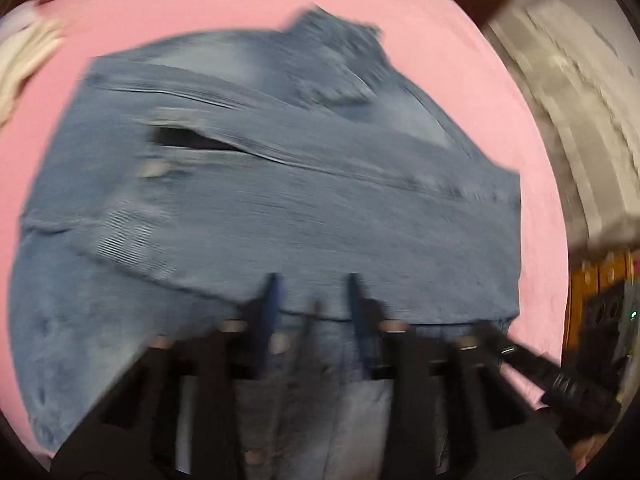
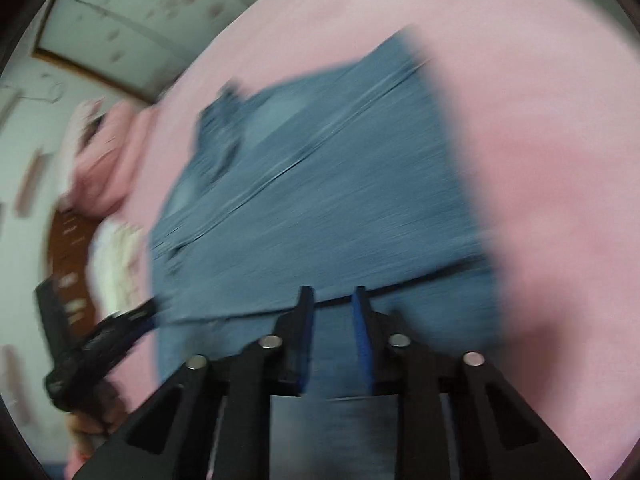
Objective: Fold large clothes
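The left tongs [image 1: 312, 292] are nearly closed, with the near edge of the jeans [image 1: 280, 200] between their blue pads; the blur hides whether the pads truly pinch the cloth, though it looks gripped. The right tongs [image 2: 332, 304] stand narrow over the same near edge of the jeans [image 2: 320, 200], cloth between the pads, and again I cannot say for sure that they bite. In the right view the left tongs [image 2: 136, 320] show at the left, at the same hem, so both hands work one edge side by side.

The jeans lie spread on a pink bed sheet [image 1: 500, 120], already doubled, with a pocket and seams facing up. A pale heap of cloth [image 2: 116, 256] sits at the left on the sheet.

The step seems to be lifting the near edge to carry it over to the far edge. To do it well, both hands should rise together and keep the edge taut and level, then lay it square on the far edge, not letting go before the layers line up.
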A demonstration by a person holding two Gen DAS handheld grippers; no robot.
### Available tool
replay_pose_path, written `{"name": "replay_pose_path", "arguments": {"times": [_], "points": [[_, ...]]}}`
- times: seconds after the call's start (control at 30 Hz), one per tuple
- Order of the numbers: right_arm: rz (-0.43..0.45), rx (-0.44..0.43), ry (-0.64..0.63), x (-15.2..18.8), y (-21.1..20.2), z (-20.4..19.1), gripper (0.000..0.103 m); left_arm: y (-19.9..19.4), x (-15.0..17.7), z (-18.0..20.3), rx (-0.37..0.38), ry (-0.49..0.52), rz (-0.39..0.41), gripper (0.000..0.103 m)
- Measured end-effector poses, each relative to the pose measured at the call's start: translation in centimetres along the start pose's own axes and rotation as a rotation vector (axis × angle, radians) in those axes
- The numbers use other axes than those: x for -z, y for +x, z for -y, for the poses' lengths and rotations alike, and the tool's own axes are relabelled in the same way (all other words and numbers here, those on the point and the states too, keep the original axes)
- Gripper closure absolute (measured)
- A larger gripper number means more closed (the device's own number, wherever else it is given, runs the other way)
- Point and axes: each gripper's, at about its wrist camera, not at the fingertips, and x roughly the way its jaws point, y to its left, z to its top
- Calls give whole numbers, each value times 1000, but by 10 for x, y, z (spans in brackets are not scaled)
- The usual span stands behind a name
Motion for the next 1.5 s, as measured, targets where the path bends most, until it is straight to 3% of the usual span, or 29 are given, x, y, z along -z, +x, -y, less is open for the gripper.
{"name": "replay_pose_path", "arguments": {"times": [0.07,0.13,0.2,0.23,0.27,0.3,0.37,0.43,0.53,0.57,0.63,0.67,0.77,0.8,0.87,0.93,1.03,1.1,1.17,1.23,1.27,1.37,1.4,1.43,1.5], "points": [[-50,-60,-33,3,29,-21,90,27,-9,8,-29,14,-69,94],[-73,-66,-77,5,52,-38,91,45,-19,5,-15,-24,-108,94],[-86,-14,-84,1,68,-39,91,54,-28,-5,-45,-39,-108,96],[-94,14,-70,-1,72,-35,97,55,-30,-10,-70,-31,-104,96],[-112,9,-35,-2,74,-27,103,54,-33,-20,-113,-17,-89,97],[-114,-1,15,-3,71,-17,103,52,-33,-27,-147,-8,-75,97],[-43,26,103,-5,48,11,103,45,-33,-46,-225,17,-38,97],[75,141,195,-6,10,49,103,39,-30,-67,-344,82,-4,100],[209,131,373,-5,-40,102,103,35,-25,-81,-240,109,9,102],[229,132,371,-6,-49,106,103,35,-25,-79,-252,124,9,102],[238,219,272,-10,-56,93,103,31,-25,-68,-277,148,14,102],[242,242,220,-12,-57,83,103,29,-26,-62,-251,141,25,102],[223,82,101,-23,-42,50,103,19,-29,-40,-16,59,54,102],[162,-2,71,-22,-22,33,103,23,-32,-32,20,40,44,102],[55,-41,35,-17,16,6,103,41,-33,-15,59,0,4,102],[-46,-57,-16,-11,59,-21,103,58,-33,-8,39,-15,-27,102],[2,-2,-118,-14,73,-43,103,72,-39,-6,0,-11,-10,102],[35,66,-110,-25,62,-32,103,68,-45,-18,-8,-4,27,102],[95,145,-90,-37,38,-3,103,63,-51,-34,-147,21,63,102],[146,141,-14,-48,8,34,103,59,-58,-62,-253,16,75,102],[166,172,15,-50,-7,49,103,57,-61,-77,-226,-13,64,102],[224,426,-60,-54,-37,55,103,47,-64,-99,-129,-96,53,102],[238,451,-71,-55,-43,53,103,44,-64,-97,-117,-91,55,102],[244,406,-67,-61,-45,47,103,39,-63,-88,-88,-70,63,102],[244,232,-47,-64,-41,29,103,30,-62,-66,21,-21,89,102]]}}
